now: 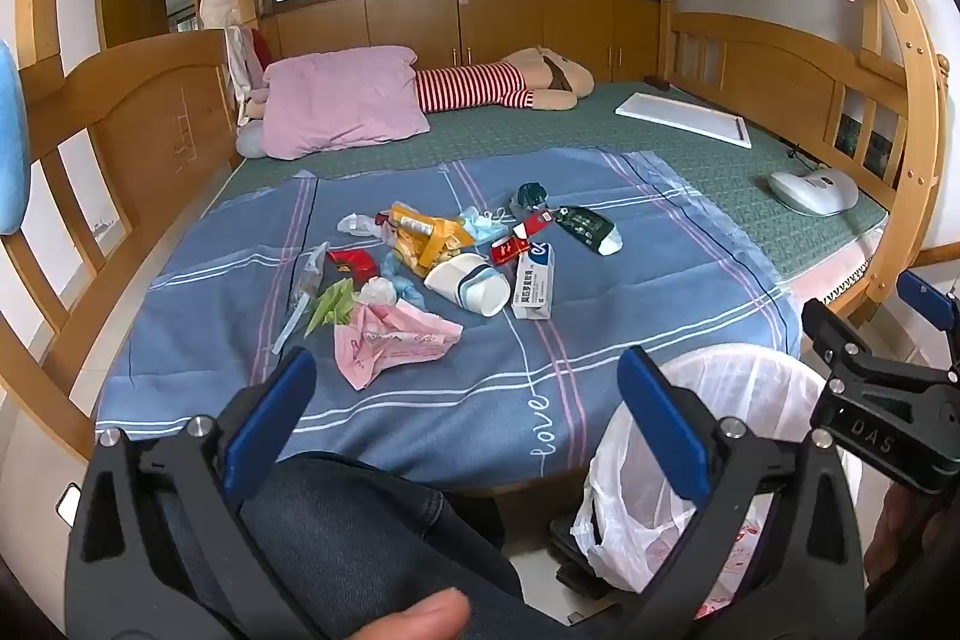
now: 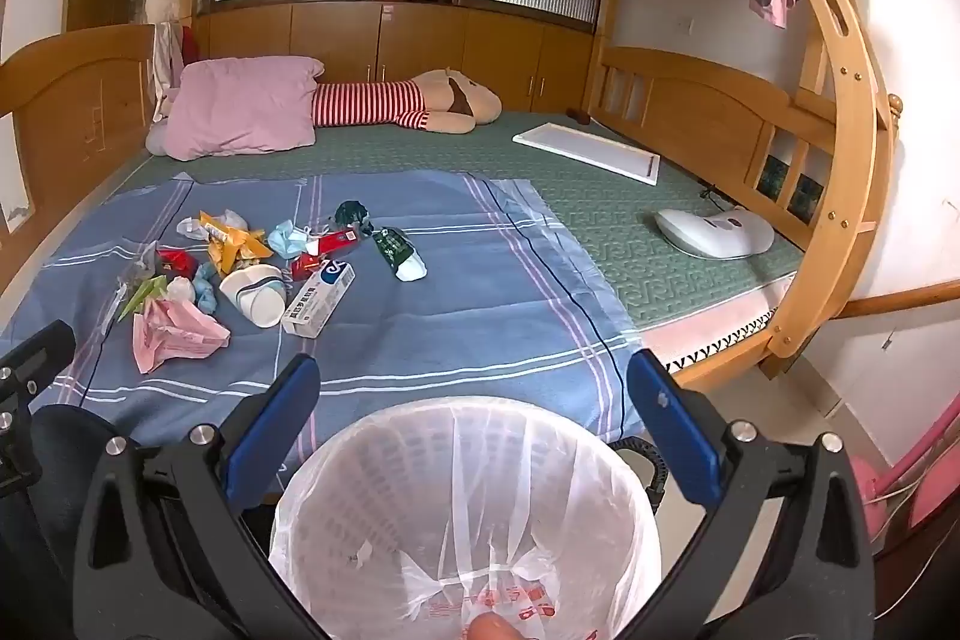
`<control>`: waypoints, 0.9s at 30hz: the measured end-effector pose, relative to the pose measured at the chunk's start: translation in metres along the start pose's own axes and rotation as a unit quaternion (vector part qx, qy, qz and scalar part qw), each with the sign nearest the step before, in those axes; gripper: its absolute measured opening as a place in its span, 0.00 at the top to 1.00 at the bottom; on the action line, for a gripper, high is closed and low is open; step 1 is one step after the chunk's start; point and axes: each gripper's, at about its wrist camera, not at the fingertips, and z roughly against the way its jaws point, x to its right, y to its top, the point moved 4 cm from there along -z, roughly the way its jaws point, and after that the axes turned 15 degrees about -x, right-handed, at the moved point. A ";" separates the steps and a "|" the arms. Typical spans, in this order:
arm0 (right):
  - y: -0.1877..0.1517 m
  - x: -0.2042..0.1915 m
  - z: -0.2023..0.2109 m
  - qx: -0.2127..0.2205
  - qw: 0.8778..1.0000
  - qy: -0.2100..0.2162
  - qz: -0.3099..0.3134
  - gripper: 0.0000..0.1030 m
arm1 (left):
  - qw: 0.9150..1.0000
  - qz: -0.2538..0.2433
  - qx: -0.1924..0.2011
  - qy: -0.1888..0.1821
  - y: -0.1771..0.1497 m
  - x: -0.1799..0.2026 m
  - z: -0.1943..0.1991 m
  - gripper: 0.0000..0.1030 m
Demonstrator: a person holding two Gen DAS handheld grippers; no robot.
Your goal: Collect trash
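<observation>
Blue blanket [image 1: 600, 340] on bed [image 1: 690, 154], strewn with trash [image 1: 444, 256]. Left gripper [image 1: 465, 415] wide open, empty, trash well ahead of jaws. Right gripper [image 2: 474, 427] wide open, empty, over lined bin [image 2: 465, 514]; trash off to left.

Left gripper [image 1: 468, 412] held low with its blue-padded fingers [image 1: 270, 415] spread wide and nothing between them, above the person's jeans-clad leg [image 1: 348, 520]. Right gripper [image 2: 474, 421], just to its right, is likewise spread wide and holding nothing. A fingertip [image 1: 429, 619] shows at the bottom edge of each wrist view.
</observation>
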 end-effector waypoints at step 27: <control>-0.001 -0.003 0.002 0.000 1.000 0.010 0.003 0.03 | 1.000 0.005 -0.003 -0.003 -0.002 0.001 -0.004 0.03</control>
